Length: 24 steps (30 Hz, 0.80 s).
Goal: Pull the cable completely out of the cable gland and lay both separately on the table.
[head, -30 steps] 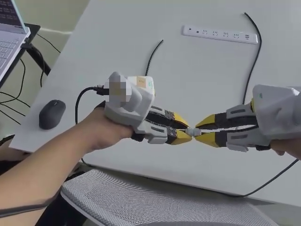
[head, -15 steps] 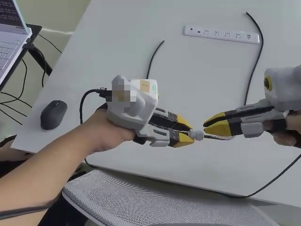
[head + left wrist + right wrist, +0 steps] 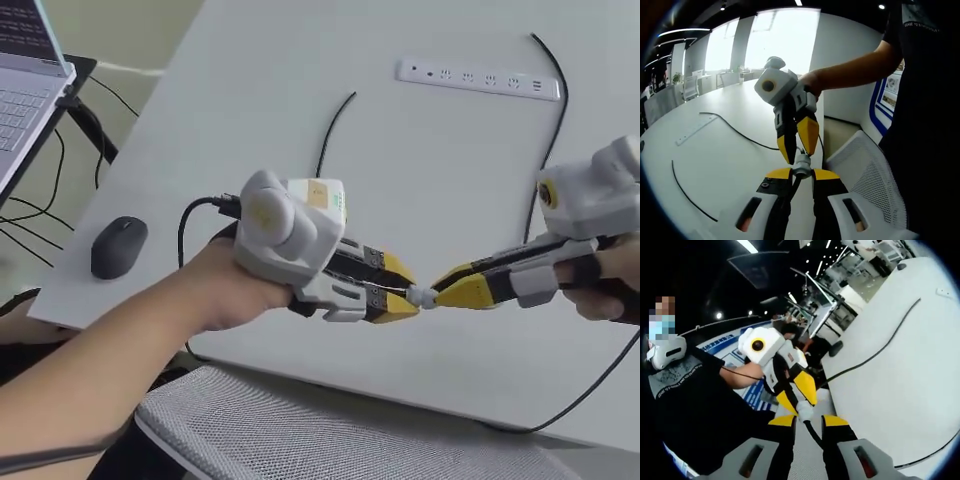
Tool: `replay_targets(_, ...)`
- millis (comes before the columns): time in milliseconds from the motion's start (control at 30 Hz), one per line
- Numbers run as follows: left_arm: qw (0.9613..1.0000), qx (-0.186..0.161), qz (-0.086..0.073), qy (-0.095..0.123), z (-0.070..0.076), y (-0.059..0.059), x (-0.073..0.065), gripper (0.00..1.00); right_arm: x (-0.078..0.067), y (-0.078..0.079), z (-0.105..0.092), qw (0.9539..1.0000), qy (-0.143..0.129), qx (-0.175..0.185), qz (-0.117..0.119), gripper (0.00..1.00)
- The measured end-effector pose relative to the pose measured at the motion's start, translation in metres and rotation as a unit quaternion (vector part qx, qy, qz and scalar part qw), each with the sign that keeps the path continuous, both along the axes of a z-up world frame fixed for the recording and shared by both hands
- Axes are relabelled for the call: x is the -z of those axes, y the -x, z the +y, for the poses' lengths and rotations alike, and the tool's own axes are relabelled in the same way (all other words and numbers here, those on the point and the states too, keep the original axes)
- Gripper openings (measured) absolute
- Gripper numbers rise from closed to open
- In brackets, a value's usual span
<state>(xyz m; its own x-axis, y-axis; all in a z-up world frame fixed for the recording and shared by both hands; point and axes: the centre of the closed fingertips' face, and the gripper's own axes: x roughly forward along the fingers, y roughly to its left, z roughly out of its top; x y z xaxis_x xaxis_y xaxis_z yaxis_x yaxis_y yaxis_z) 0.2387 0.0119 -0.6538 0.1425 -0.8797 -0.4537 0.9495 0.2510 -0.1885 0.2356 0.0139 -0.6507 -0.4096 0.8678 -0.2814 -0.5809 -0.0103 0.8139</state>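
A small pale cable gland (image 3: pixel 426 297) hangs in the air in front of the table edge, between two yellow-tipped grippers that meet nose to nose. My left gripper (image 3: pixel 408 300) comes in from the left, shut on the gland (image 3: pixel 801 164). My right gripper (image 3: pixel 443 294) comes in from the right, its tips almost touching the gland (image 3: pixel 805 411). A thin black cable (image 3: pixel 814 434) runs back from the gland between the right jaws, which are shut on it. A dark strand (image 3: pixel 794 187) also runs back between the left jaws.
On the white table (image 3: pixel 250 90) lie a power strip (image 3: pixel 478 80) with its black cord (image 3: pixel 548 130), and a loose black cable (image 3: pixel 330 130). A mouse (image 3: pixel 118 247) sits near the left edge, beside a laptop (image 3: pixel 25 70). A mesh chair (image 3: pixel 300 430) is below the grippers.
The right gripper drew away to the right with its jaws a little apart and a short stretch of cable showing. It has now come back to the gland with its jaws closed.
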Motion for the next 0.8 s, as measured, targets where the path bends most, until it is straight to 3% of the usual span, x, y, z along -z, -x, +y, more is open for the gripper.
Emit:
replay_targets(133, 1.0000, 0.003, -0.003, -0.003, 0.000, 0.000, 0.001, 0.15, -0.002, 0.005, 0.001, 0.9998, -0.005, -0.010, 0.016, 0.16)
replay_targets(500, 1.0000, 0.004, -0.001, -0.005, -0.001, 0.001, 0.001, 0.15, -0.001, 0.008, 0.006, 0.9996, -0.014, -0.017, 0.016, 0.08)
replay_targets(633, 1.0000, 0.003, 0.004, -0.004, -0.001, 0.000, 0.002, 0.15, 0.000, 0.009, 0.006, 0.9996, -0.017, -0.020, -0.003, 0.08)
replay_targets(800, 0.9999, 0.005, 0.007, -0.012, -0.001, 0.001, 0.007, 0.15, 0.005, 0.010, 0.007, 0.9982, -0.009, -0.032, -0.050, 0.08)
